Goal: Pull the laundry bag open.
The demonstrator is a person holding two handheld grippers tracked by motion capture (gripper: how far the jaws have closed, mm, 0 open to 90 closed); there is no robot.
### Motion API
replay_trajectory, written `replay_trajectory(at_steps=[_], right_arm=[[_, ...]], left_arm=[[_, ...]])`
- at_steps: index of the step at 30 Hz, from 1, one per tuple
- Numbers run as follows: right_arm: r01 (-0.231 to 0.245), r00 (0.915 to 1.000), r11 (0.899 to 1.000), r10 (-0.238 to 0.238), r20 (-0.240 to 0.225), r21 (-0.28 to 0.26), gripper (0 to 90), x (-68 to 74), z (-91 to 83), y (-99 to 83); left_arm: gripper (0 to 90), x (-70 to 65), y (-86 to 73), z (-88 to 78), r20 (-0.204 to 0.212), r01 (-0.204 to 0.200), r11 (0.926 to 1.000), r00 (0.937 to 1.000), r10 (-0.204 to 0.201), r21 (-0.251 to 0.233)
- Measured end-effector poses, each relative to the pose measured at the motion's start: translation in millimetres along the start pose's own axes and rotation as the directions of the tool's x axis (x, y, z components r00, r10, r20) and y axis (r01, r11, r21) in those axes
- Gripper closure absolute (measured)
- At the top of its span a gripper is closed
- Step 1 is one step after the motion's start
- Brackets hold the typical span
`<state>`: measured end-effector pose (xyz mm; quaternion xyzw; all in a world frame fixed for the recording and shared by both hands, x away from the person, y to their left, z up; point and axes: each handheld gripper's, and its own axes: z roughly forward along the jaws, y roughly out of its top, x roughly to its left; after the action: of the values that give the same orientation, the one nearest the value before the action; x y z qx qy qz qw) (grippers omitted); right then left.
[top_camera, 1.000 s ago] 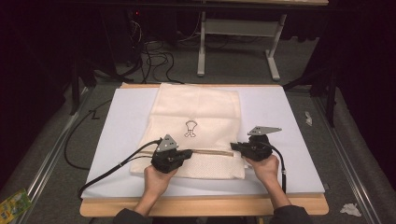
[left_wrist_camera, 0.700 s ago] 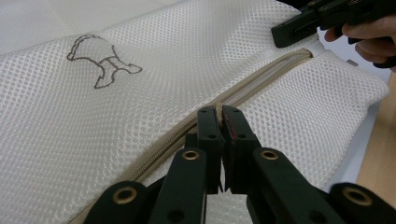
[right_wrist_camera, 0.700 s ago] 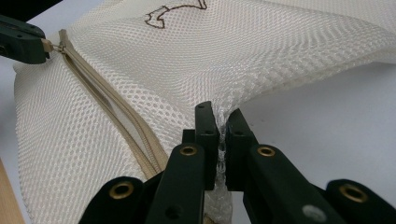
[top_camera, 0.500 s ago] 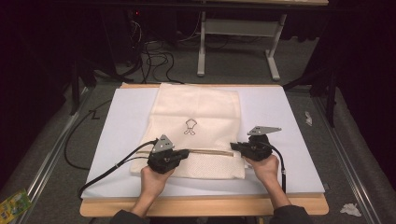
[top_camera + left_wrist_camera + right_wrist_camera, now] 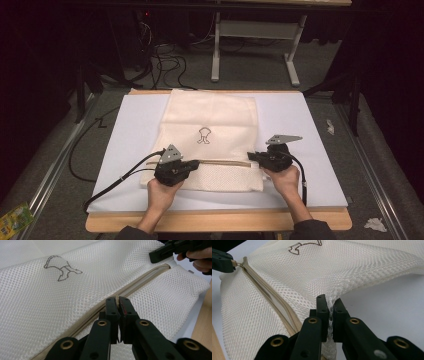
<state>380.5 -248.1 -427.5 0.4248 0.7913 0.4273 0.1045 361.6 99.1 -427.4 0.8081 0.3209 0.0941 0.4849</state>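
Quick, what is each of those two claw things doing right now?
Left gripper: shut on the zipper pull of the mesh bag.
Right gripper: shut on the mesh bag's edge.

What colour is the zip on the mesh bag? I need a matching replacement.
Beige, slightly darker than the cream mesh bag. The zip shows best in the left gripper view.

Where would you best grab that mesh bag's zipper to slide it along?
Grip the small zipper pull, as the left gripper does, coming in low along the zipper line: the tab sticks up from the flat mesh bag. The right gripper pinches the bag's edge, probably to hold the mesh taut.
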Motion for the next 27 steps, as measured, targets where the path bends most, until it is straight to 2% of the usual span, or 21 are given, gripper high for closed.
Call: replay_trajectory(at_steps=[9,15,27], right_arm=[[-0.002,1.0,1.0,0.002,-0.005,-0.007,88.3,-1.7,-1.7,2.7],[-0.02,0.9998,1.0,0.02,0.0,-0.02,88.3,-6.3,-5.1,1.9],[-0.019,0.9998,1.0,0.019,0.01,-0.024,88.3,-9.1,-7.2,1.2]], left_arm=[[87.1,0.9,-0.2,0.3,0.006,0.011,0.9999,0.9999,-0.011,-0.006],[87.1,4.6,-1.8,-4.1,-0.007,0.014,0.9999,0.9999,-0.014,-0.009],[87.2,8.5,-3.1,-9.1,-0.025,0.018,0.9998,0.9995,-0.019,-0.013]])
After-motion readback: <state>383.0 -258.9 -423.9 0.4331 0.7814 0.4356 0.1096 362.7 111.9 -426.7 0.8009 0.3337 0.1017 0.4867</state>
